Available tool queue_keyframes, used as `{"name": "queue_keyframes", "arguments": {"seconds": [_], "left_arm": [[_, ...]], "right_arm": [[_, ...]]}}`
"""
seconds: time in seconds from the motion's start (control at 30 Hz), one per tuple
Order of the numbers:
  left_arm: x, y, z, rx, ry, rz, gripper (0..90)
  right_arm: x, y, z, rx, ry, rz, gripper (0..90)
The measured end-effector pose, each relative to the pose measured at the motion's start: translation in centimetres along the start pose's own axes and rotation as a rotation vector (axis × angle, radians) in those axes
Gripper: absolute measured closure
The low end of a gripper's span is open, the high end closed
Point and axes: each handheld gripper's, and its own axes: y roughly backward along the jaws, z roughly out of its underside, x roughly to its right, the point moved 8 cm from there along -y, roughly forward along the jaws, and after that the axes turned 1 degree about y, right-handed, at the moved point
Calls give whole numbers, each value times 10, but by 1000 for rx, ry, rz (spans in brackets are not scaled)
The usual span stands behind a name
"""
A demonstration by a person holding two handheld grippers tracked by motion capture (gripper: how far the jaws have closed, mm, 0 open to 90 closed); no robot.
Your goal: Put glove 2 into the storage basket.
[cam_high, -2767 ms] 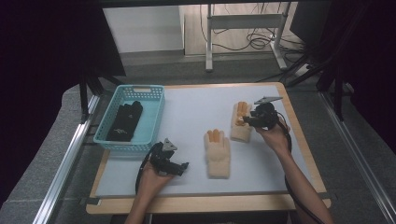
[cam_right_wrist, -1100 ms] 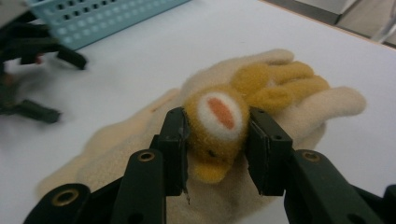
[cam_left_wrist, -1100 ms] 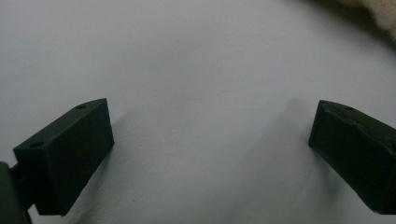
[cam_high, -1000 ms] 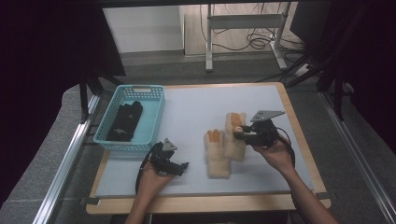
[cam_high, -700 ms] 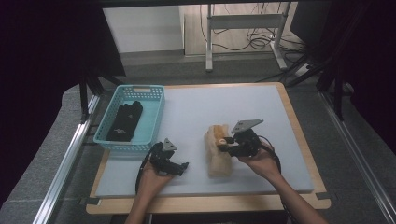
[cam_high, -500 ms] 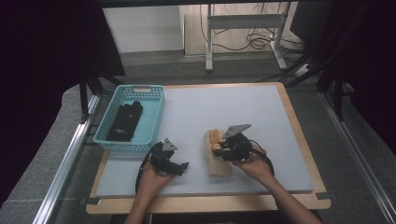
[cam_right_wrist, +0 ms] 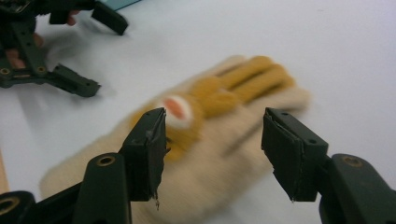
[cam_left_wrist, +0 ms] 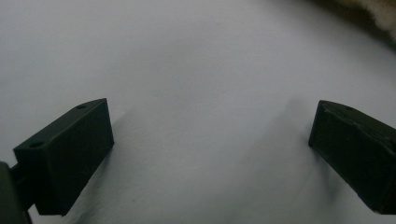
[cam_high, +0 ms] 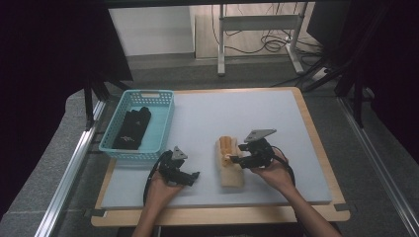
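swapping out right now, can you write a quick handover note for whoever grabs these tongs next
Right tongs: jaws have just been opening, apart above the stacked beige gloves, nothing gripped.
Left tongs: open, empty, low over the bare mat, left of the gloves.
Black gloves: lying in the blue basket at the mat's left edge.
Done: one beige glove laid on top of the other.
Left: probably lift the beige pair into the basket.

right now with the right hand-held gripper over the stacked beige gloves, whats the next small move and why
Probably lift the right hand-held gripper clear. Its jaws have just been opening and stand apart above the beige gloves, no longer pinching them; the gloves lie stacked on the white mat. The left hand-held gripper rests open beside them and might then pick up the pair.
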Motion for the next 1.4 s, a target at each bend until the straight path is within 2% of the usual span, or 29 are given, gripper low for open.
{"name": "queue_keyframes", "arguments": {"seconds": [0.07, 0.2, 0.27, 0.4, 0.57, 0.73, 0.87, 0.93, 1.03, 1.17, 1.4], "left_arm": [[0, 0, 0, 0, 3, 1, 2], [0, 0, 0, 1, 4, 0, 2], [0, 0, 0, 0, 4, 1, 2], [0, 0, 0, 1, 3, -1, 5], [1, 4, 2, -4, 20, -9, 17], [-6, 14, 12, -24, 53, -46, 12], [-13, 21, 22, 5, 71, -65, 4], [-17, 24, 24, 12, 58, -84, 0], [-21, 28, 26, 22, 16, -116, 0], [-22, 27, 27, 21, 34, -102, 0], [-24, 26, 28, 6, 69, -69, 0]], "right_arm": [[6, 5, 5, 0, -15, 7, 436], [14, 10, 23, -25, -30, 12, 625], [15, 10, 32, -29, -41, 3, 718], [10, 11, 48, -44, -47, -22, 807], [0, 7, 62, -60, -23, -38, 823], [-9, -2, 65, -63, -3, -50, 822], [-17, -9, 62, -62, 16, -58, 822], [-20, -12, 60, -62, 21, -66, 822], [-26, -17, 56, -62, 30, -78, 820], [-36, -27, 49, -62, 50, -91, 806], [-52, -47, 34, -57, 96, -84, 787]]}}
